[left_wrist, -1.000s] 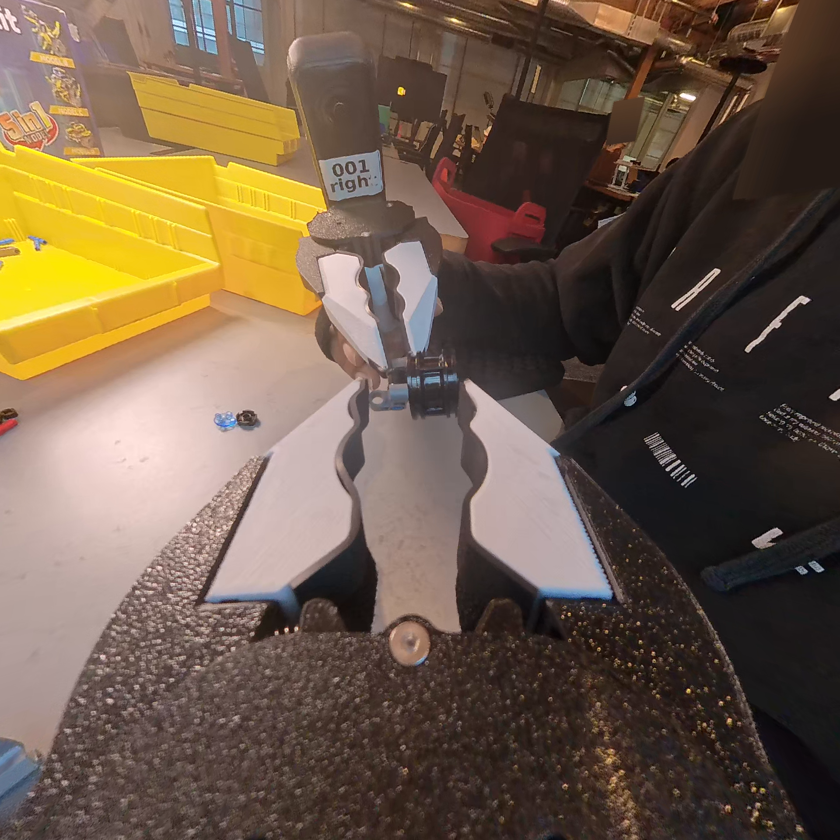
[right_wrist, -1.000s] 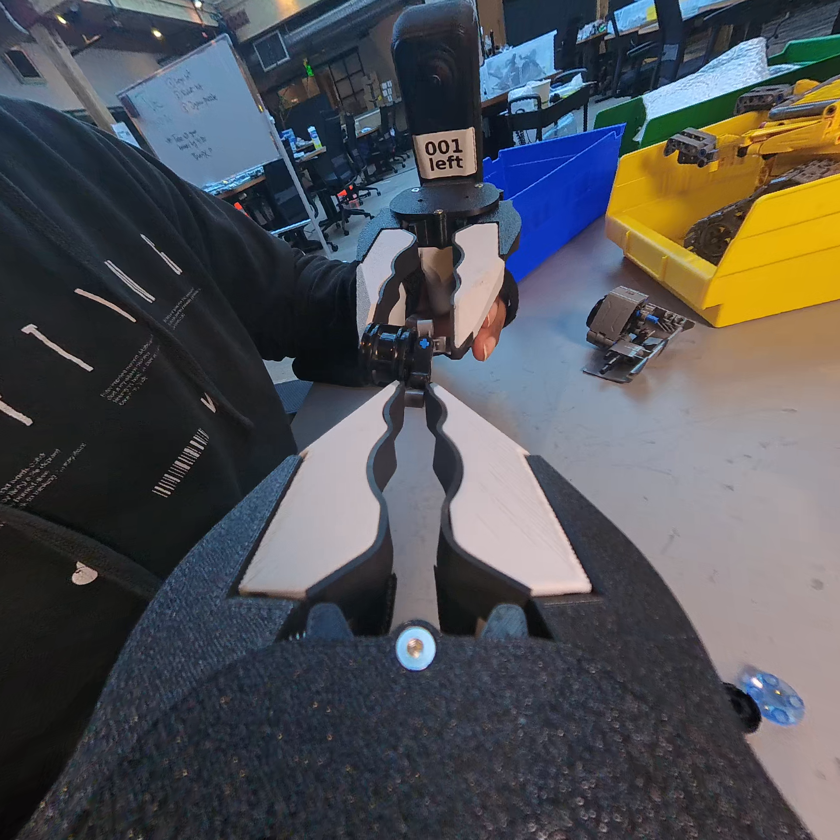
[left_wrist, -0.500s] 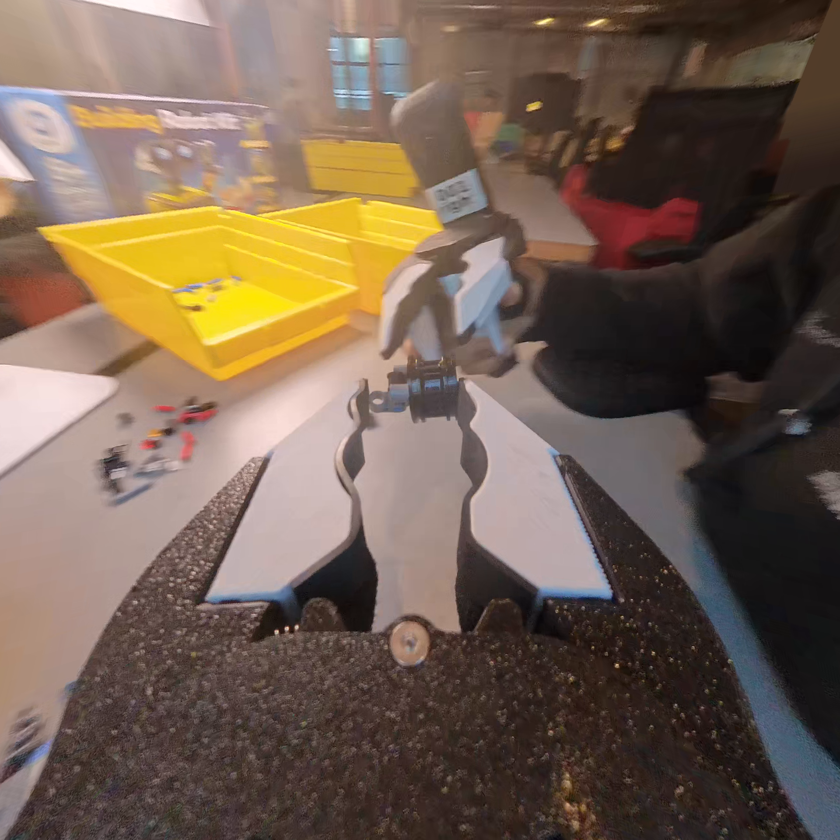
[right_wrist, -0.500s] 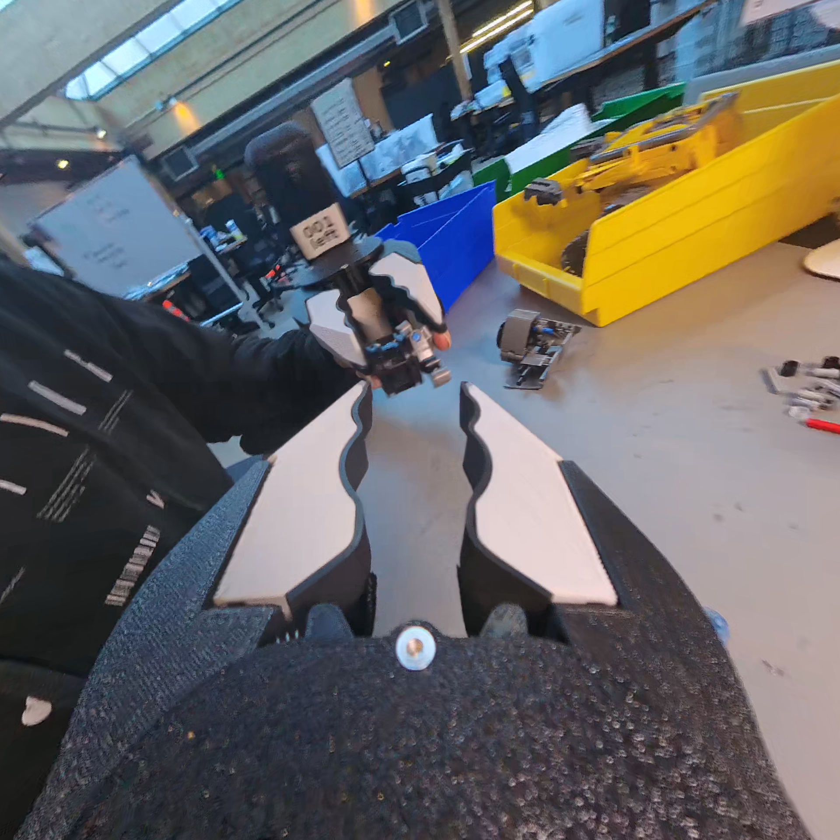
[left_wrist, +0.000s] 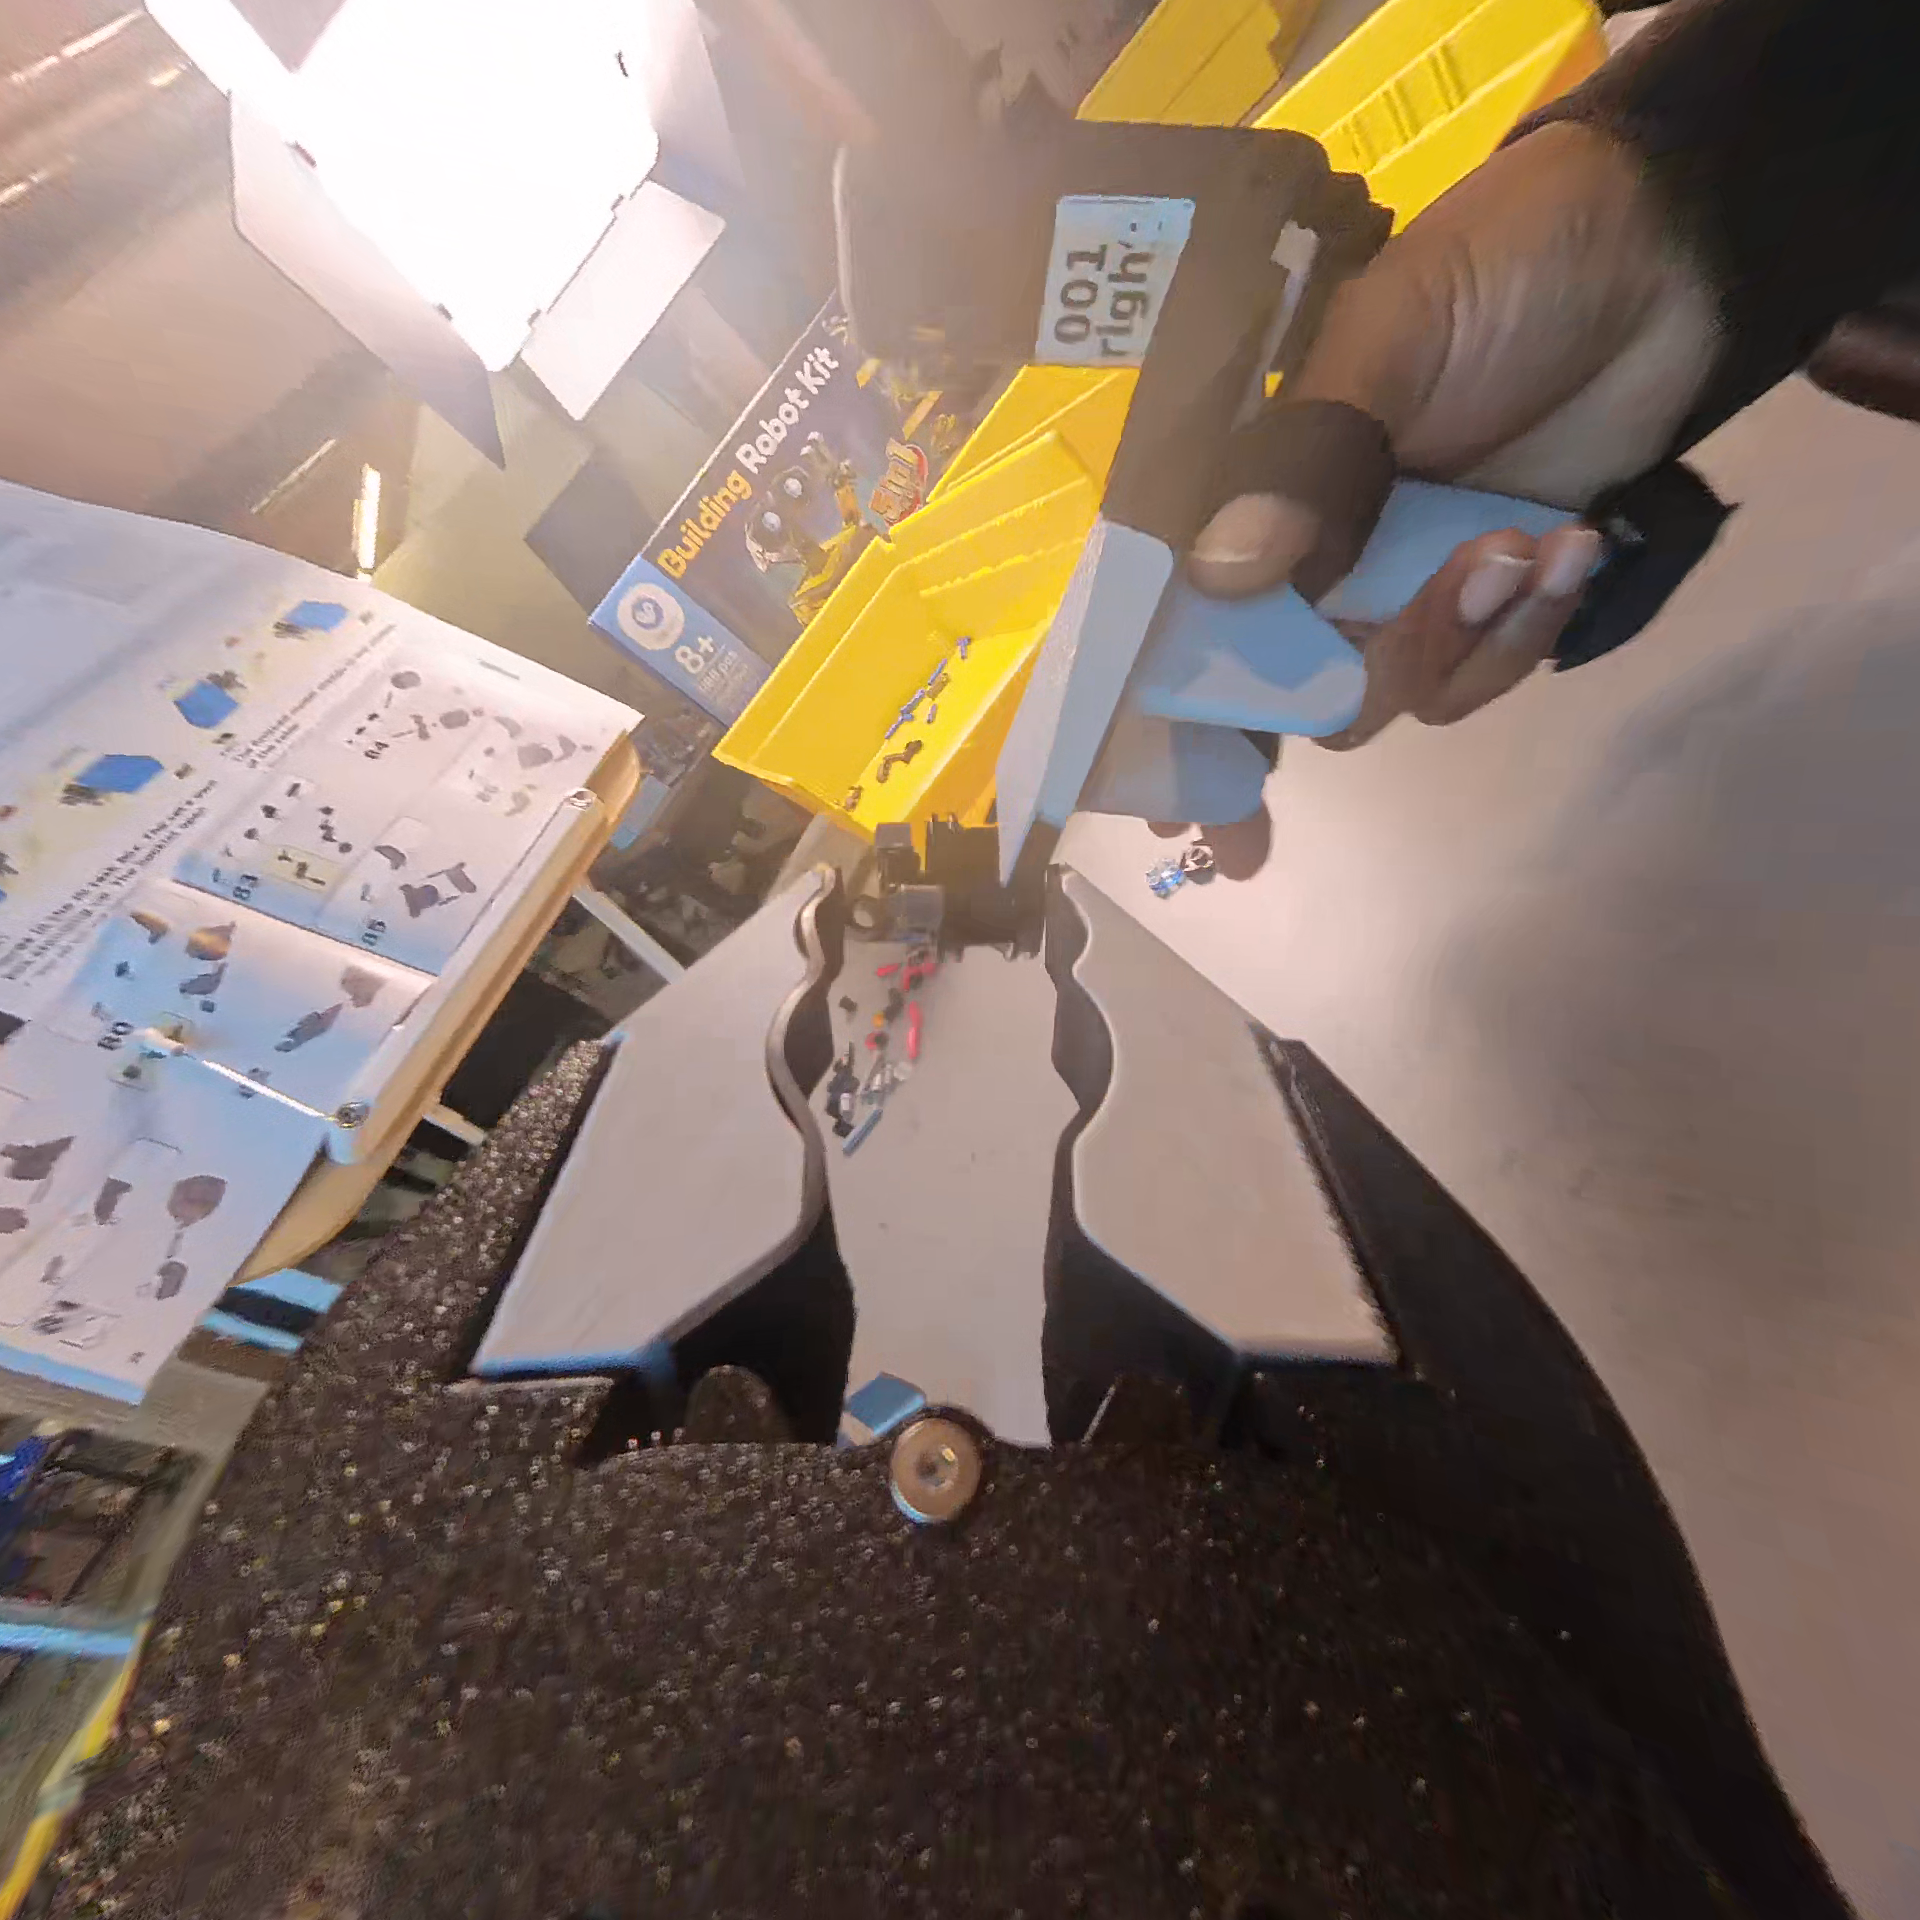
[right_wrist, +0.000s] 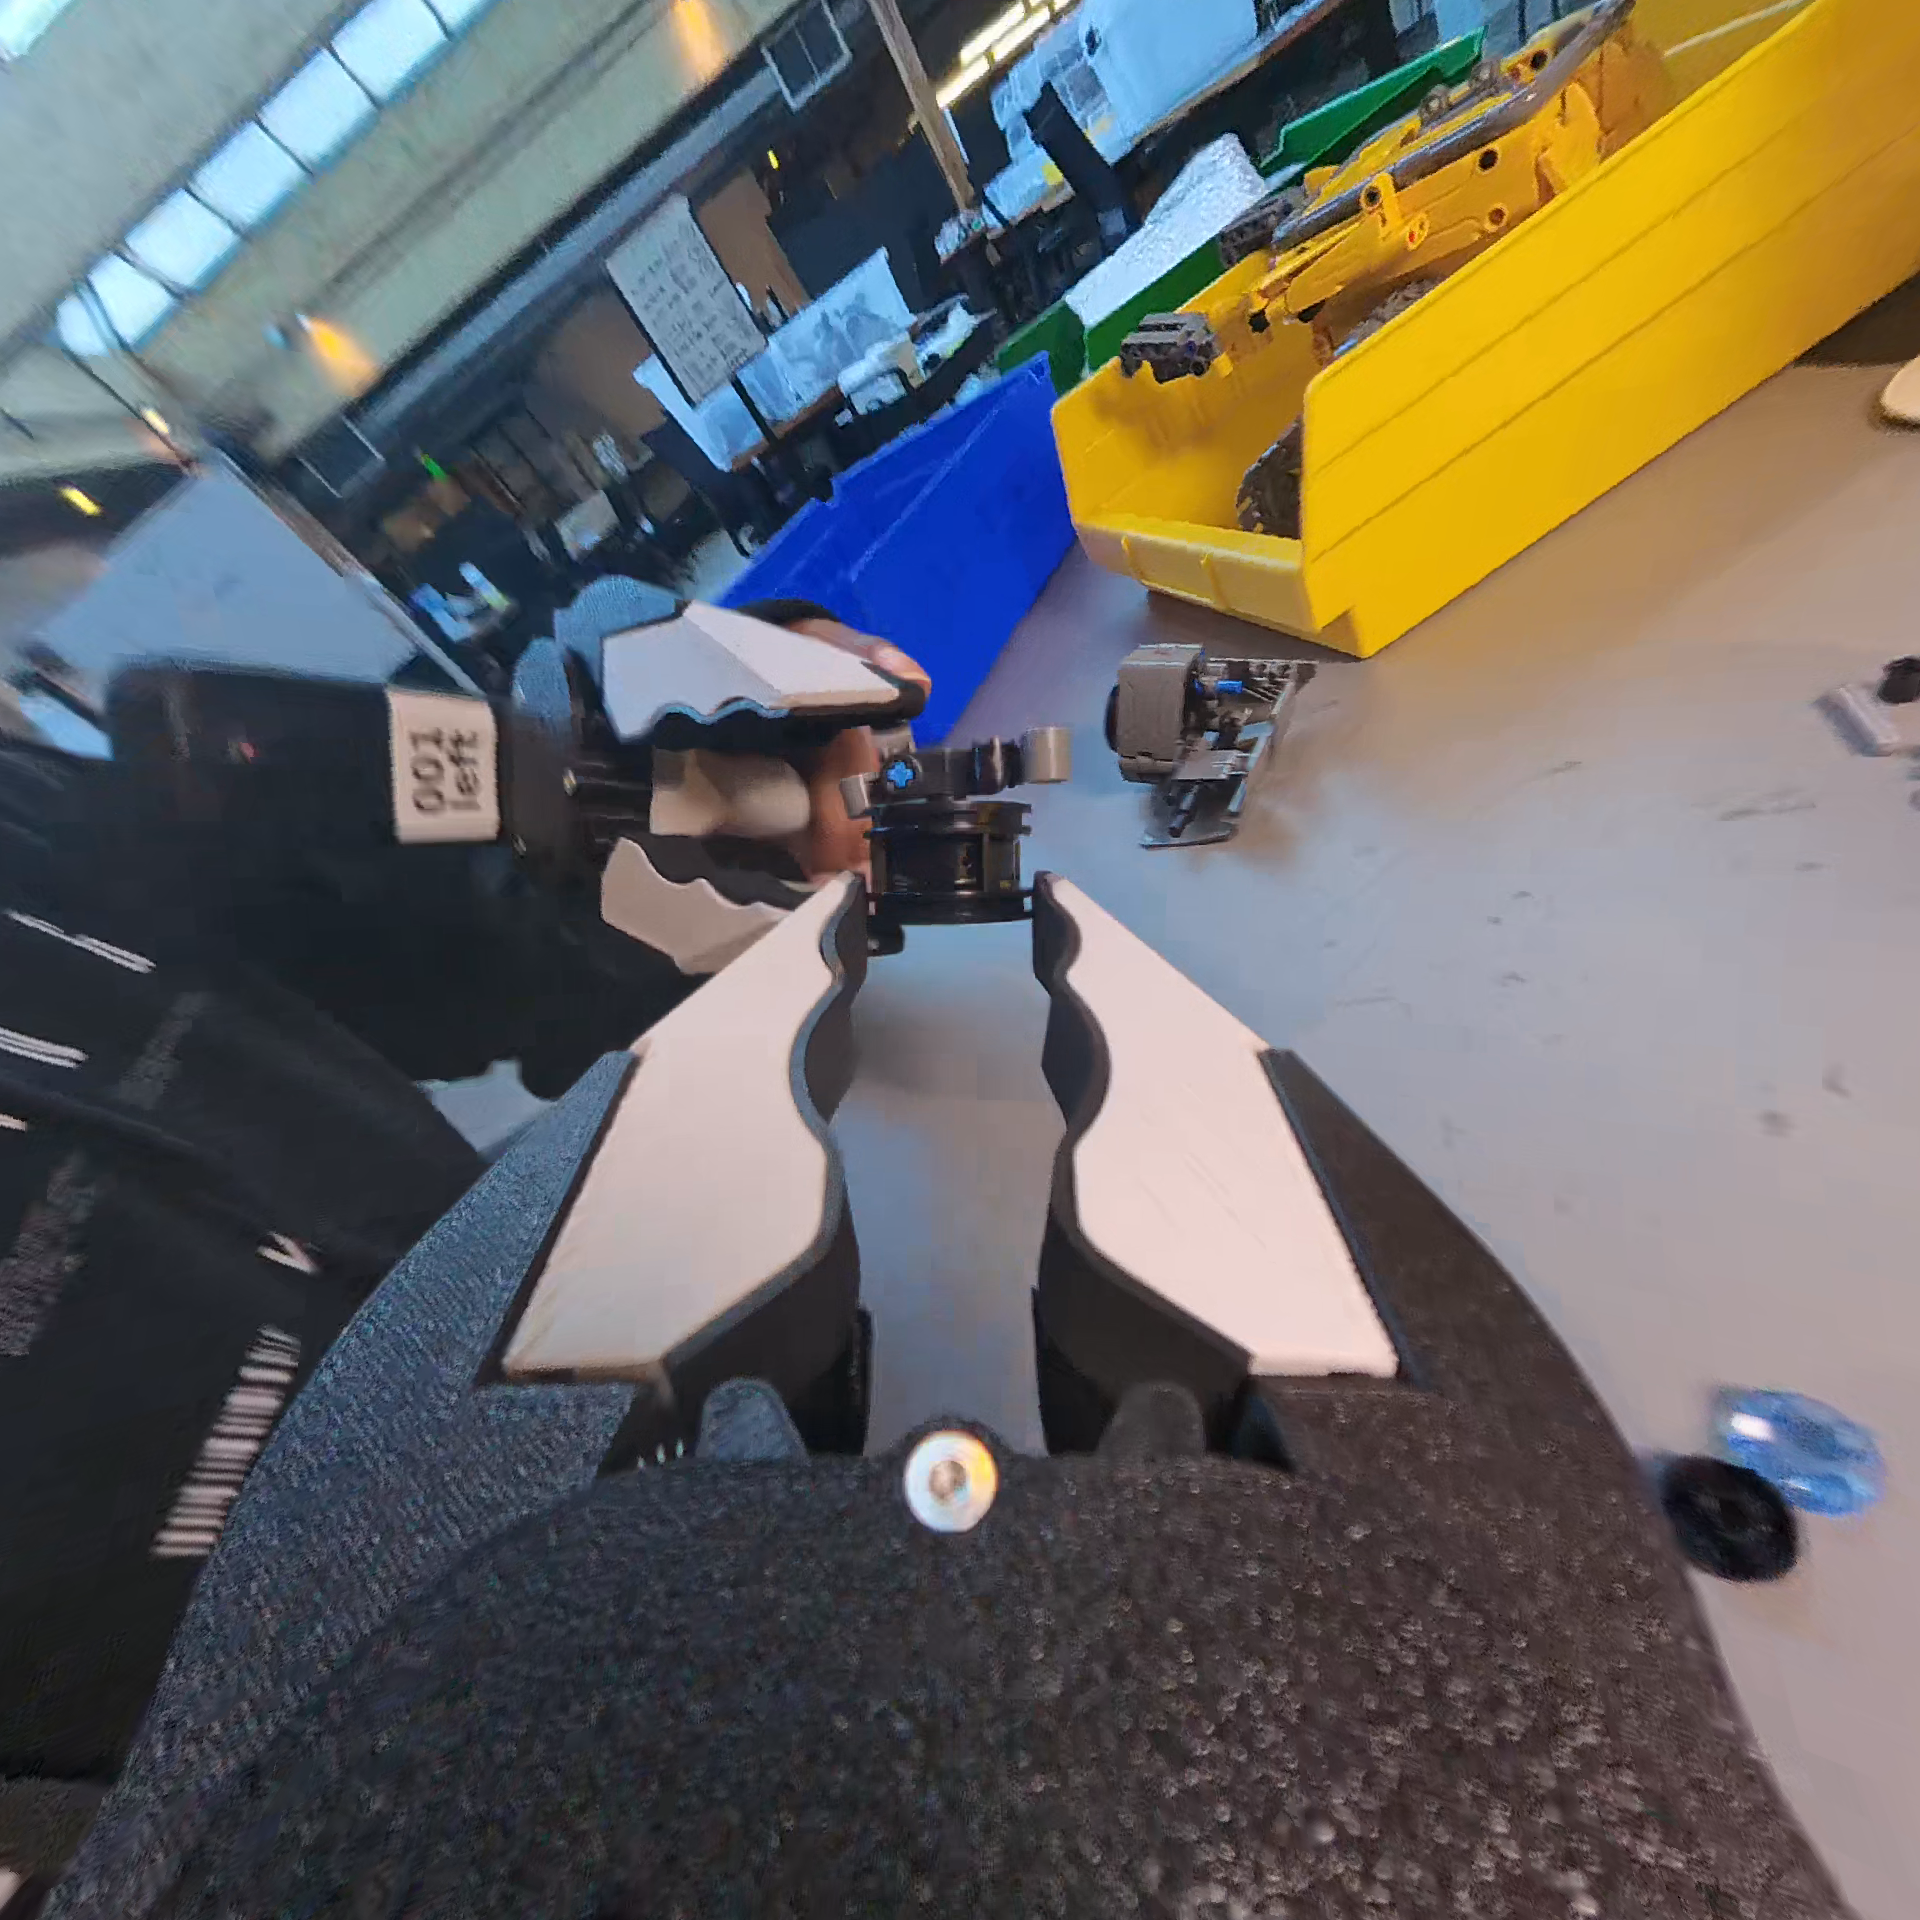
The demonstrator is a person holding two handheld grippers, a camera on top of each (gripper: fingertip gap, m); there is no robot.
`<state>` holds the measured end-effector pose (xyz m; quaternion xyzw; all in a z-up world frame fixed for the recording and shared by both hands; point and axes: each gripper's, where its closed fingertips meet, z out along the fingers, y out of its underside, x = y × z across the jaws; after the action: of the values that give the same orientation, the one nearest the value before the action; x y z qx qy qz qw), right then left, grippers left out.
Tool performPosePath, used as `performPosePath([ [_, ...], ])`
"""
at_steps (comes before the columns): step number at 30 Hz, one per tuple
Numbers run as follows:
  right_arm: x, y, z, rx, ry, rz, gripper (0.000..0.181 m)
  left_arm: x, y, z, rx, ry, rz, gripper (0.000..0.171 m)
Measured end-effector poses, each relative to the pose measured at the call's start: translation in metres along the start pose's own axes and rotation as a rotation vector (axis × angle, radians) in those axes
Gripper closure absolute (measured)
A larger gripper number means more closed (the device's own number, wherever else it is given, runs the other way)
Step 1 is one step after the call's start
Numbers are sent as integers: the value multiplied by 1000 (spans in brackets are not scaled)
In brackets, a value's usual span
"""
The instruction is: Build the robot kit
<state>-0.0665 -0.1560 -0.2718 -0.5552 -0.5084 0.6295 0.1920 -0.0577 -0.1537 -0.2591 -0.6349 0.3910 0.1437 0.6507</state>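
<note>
Fig. My left tool [left_wrist: 935, 902] stays clamped on the black-and-grey assembly [right_wrist: 945, 831]. My right tool [right_wrist: 945, 896], apart and clear a moment ago, now grips the assembly between its tips, opposite the left.

Grey table [right_wrist: 1558, 1039]: yellow bin [right_wrist: 1558, 416], blue bin [right_wrist: 935, 520], grey part assy [right_wrist: 1195, 727], small loose pcs [left_wrist: 883, 1039].

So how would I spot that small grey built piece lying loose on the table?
Start in the right wrist view at the big yellow bin holding a yellow model. Just in front of its near-left corner, beside the blue bin, the grey piece lies on the bare table. It is the only chunky grey assembly there, with blue pins.
</note>
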Motion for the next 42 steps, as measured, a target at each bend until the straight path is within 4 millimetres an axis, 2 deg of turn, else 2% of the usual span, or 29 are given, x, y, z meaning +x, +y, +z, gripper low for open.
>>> performPosePath([
  [2,10,9,-6,-120,68,-131,150,14,8,0,-6,138,-101,133],
  [4,24,28,-14,-293,148,-213,150,28,16,-4,-17,323,-267,121],
  [7,42,68,-22,-580,288,-356,150,17,24,-10,-26,412,-491,117],
  [10,43,89,-19,-716,332,-416,150,10,35,-9,-51,434,-642,123],
  [12,45,92,-17,-737,351,-439,150,19,43,-7,-103,479,-685,123],
  [17,44,92,-17,-727,338,-440,150,45,54,-4,-204,548,-643,122],
  [27,42,90,-19,-703,312,-459,142,55,55,-6,-228,593,-628,124],
  [29,39,86,-20,-679,293,-463,136,53,55,-5,-226,577,-618,124],
  [31,31,72,-19,-593,254,-475,128,44,52,-4,-193,541,-628,124],
  [35,22,11,-25,-242,251,-484,121,4,39,-4,-51,392,-735,123],
  [38,29,-32,-44,46,329,-480,122,-28,39,-8,34,264,-822,114],
  [42,46,-61,-73,275,458,-511,123,-67,49,-17,96,68,-852,111],
])
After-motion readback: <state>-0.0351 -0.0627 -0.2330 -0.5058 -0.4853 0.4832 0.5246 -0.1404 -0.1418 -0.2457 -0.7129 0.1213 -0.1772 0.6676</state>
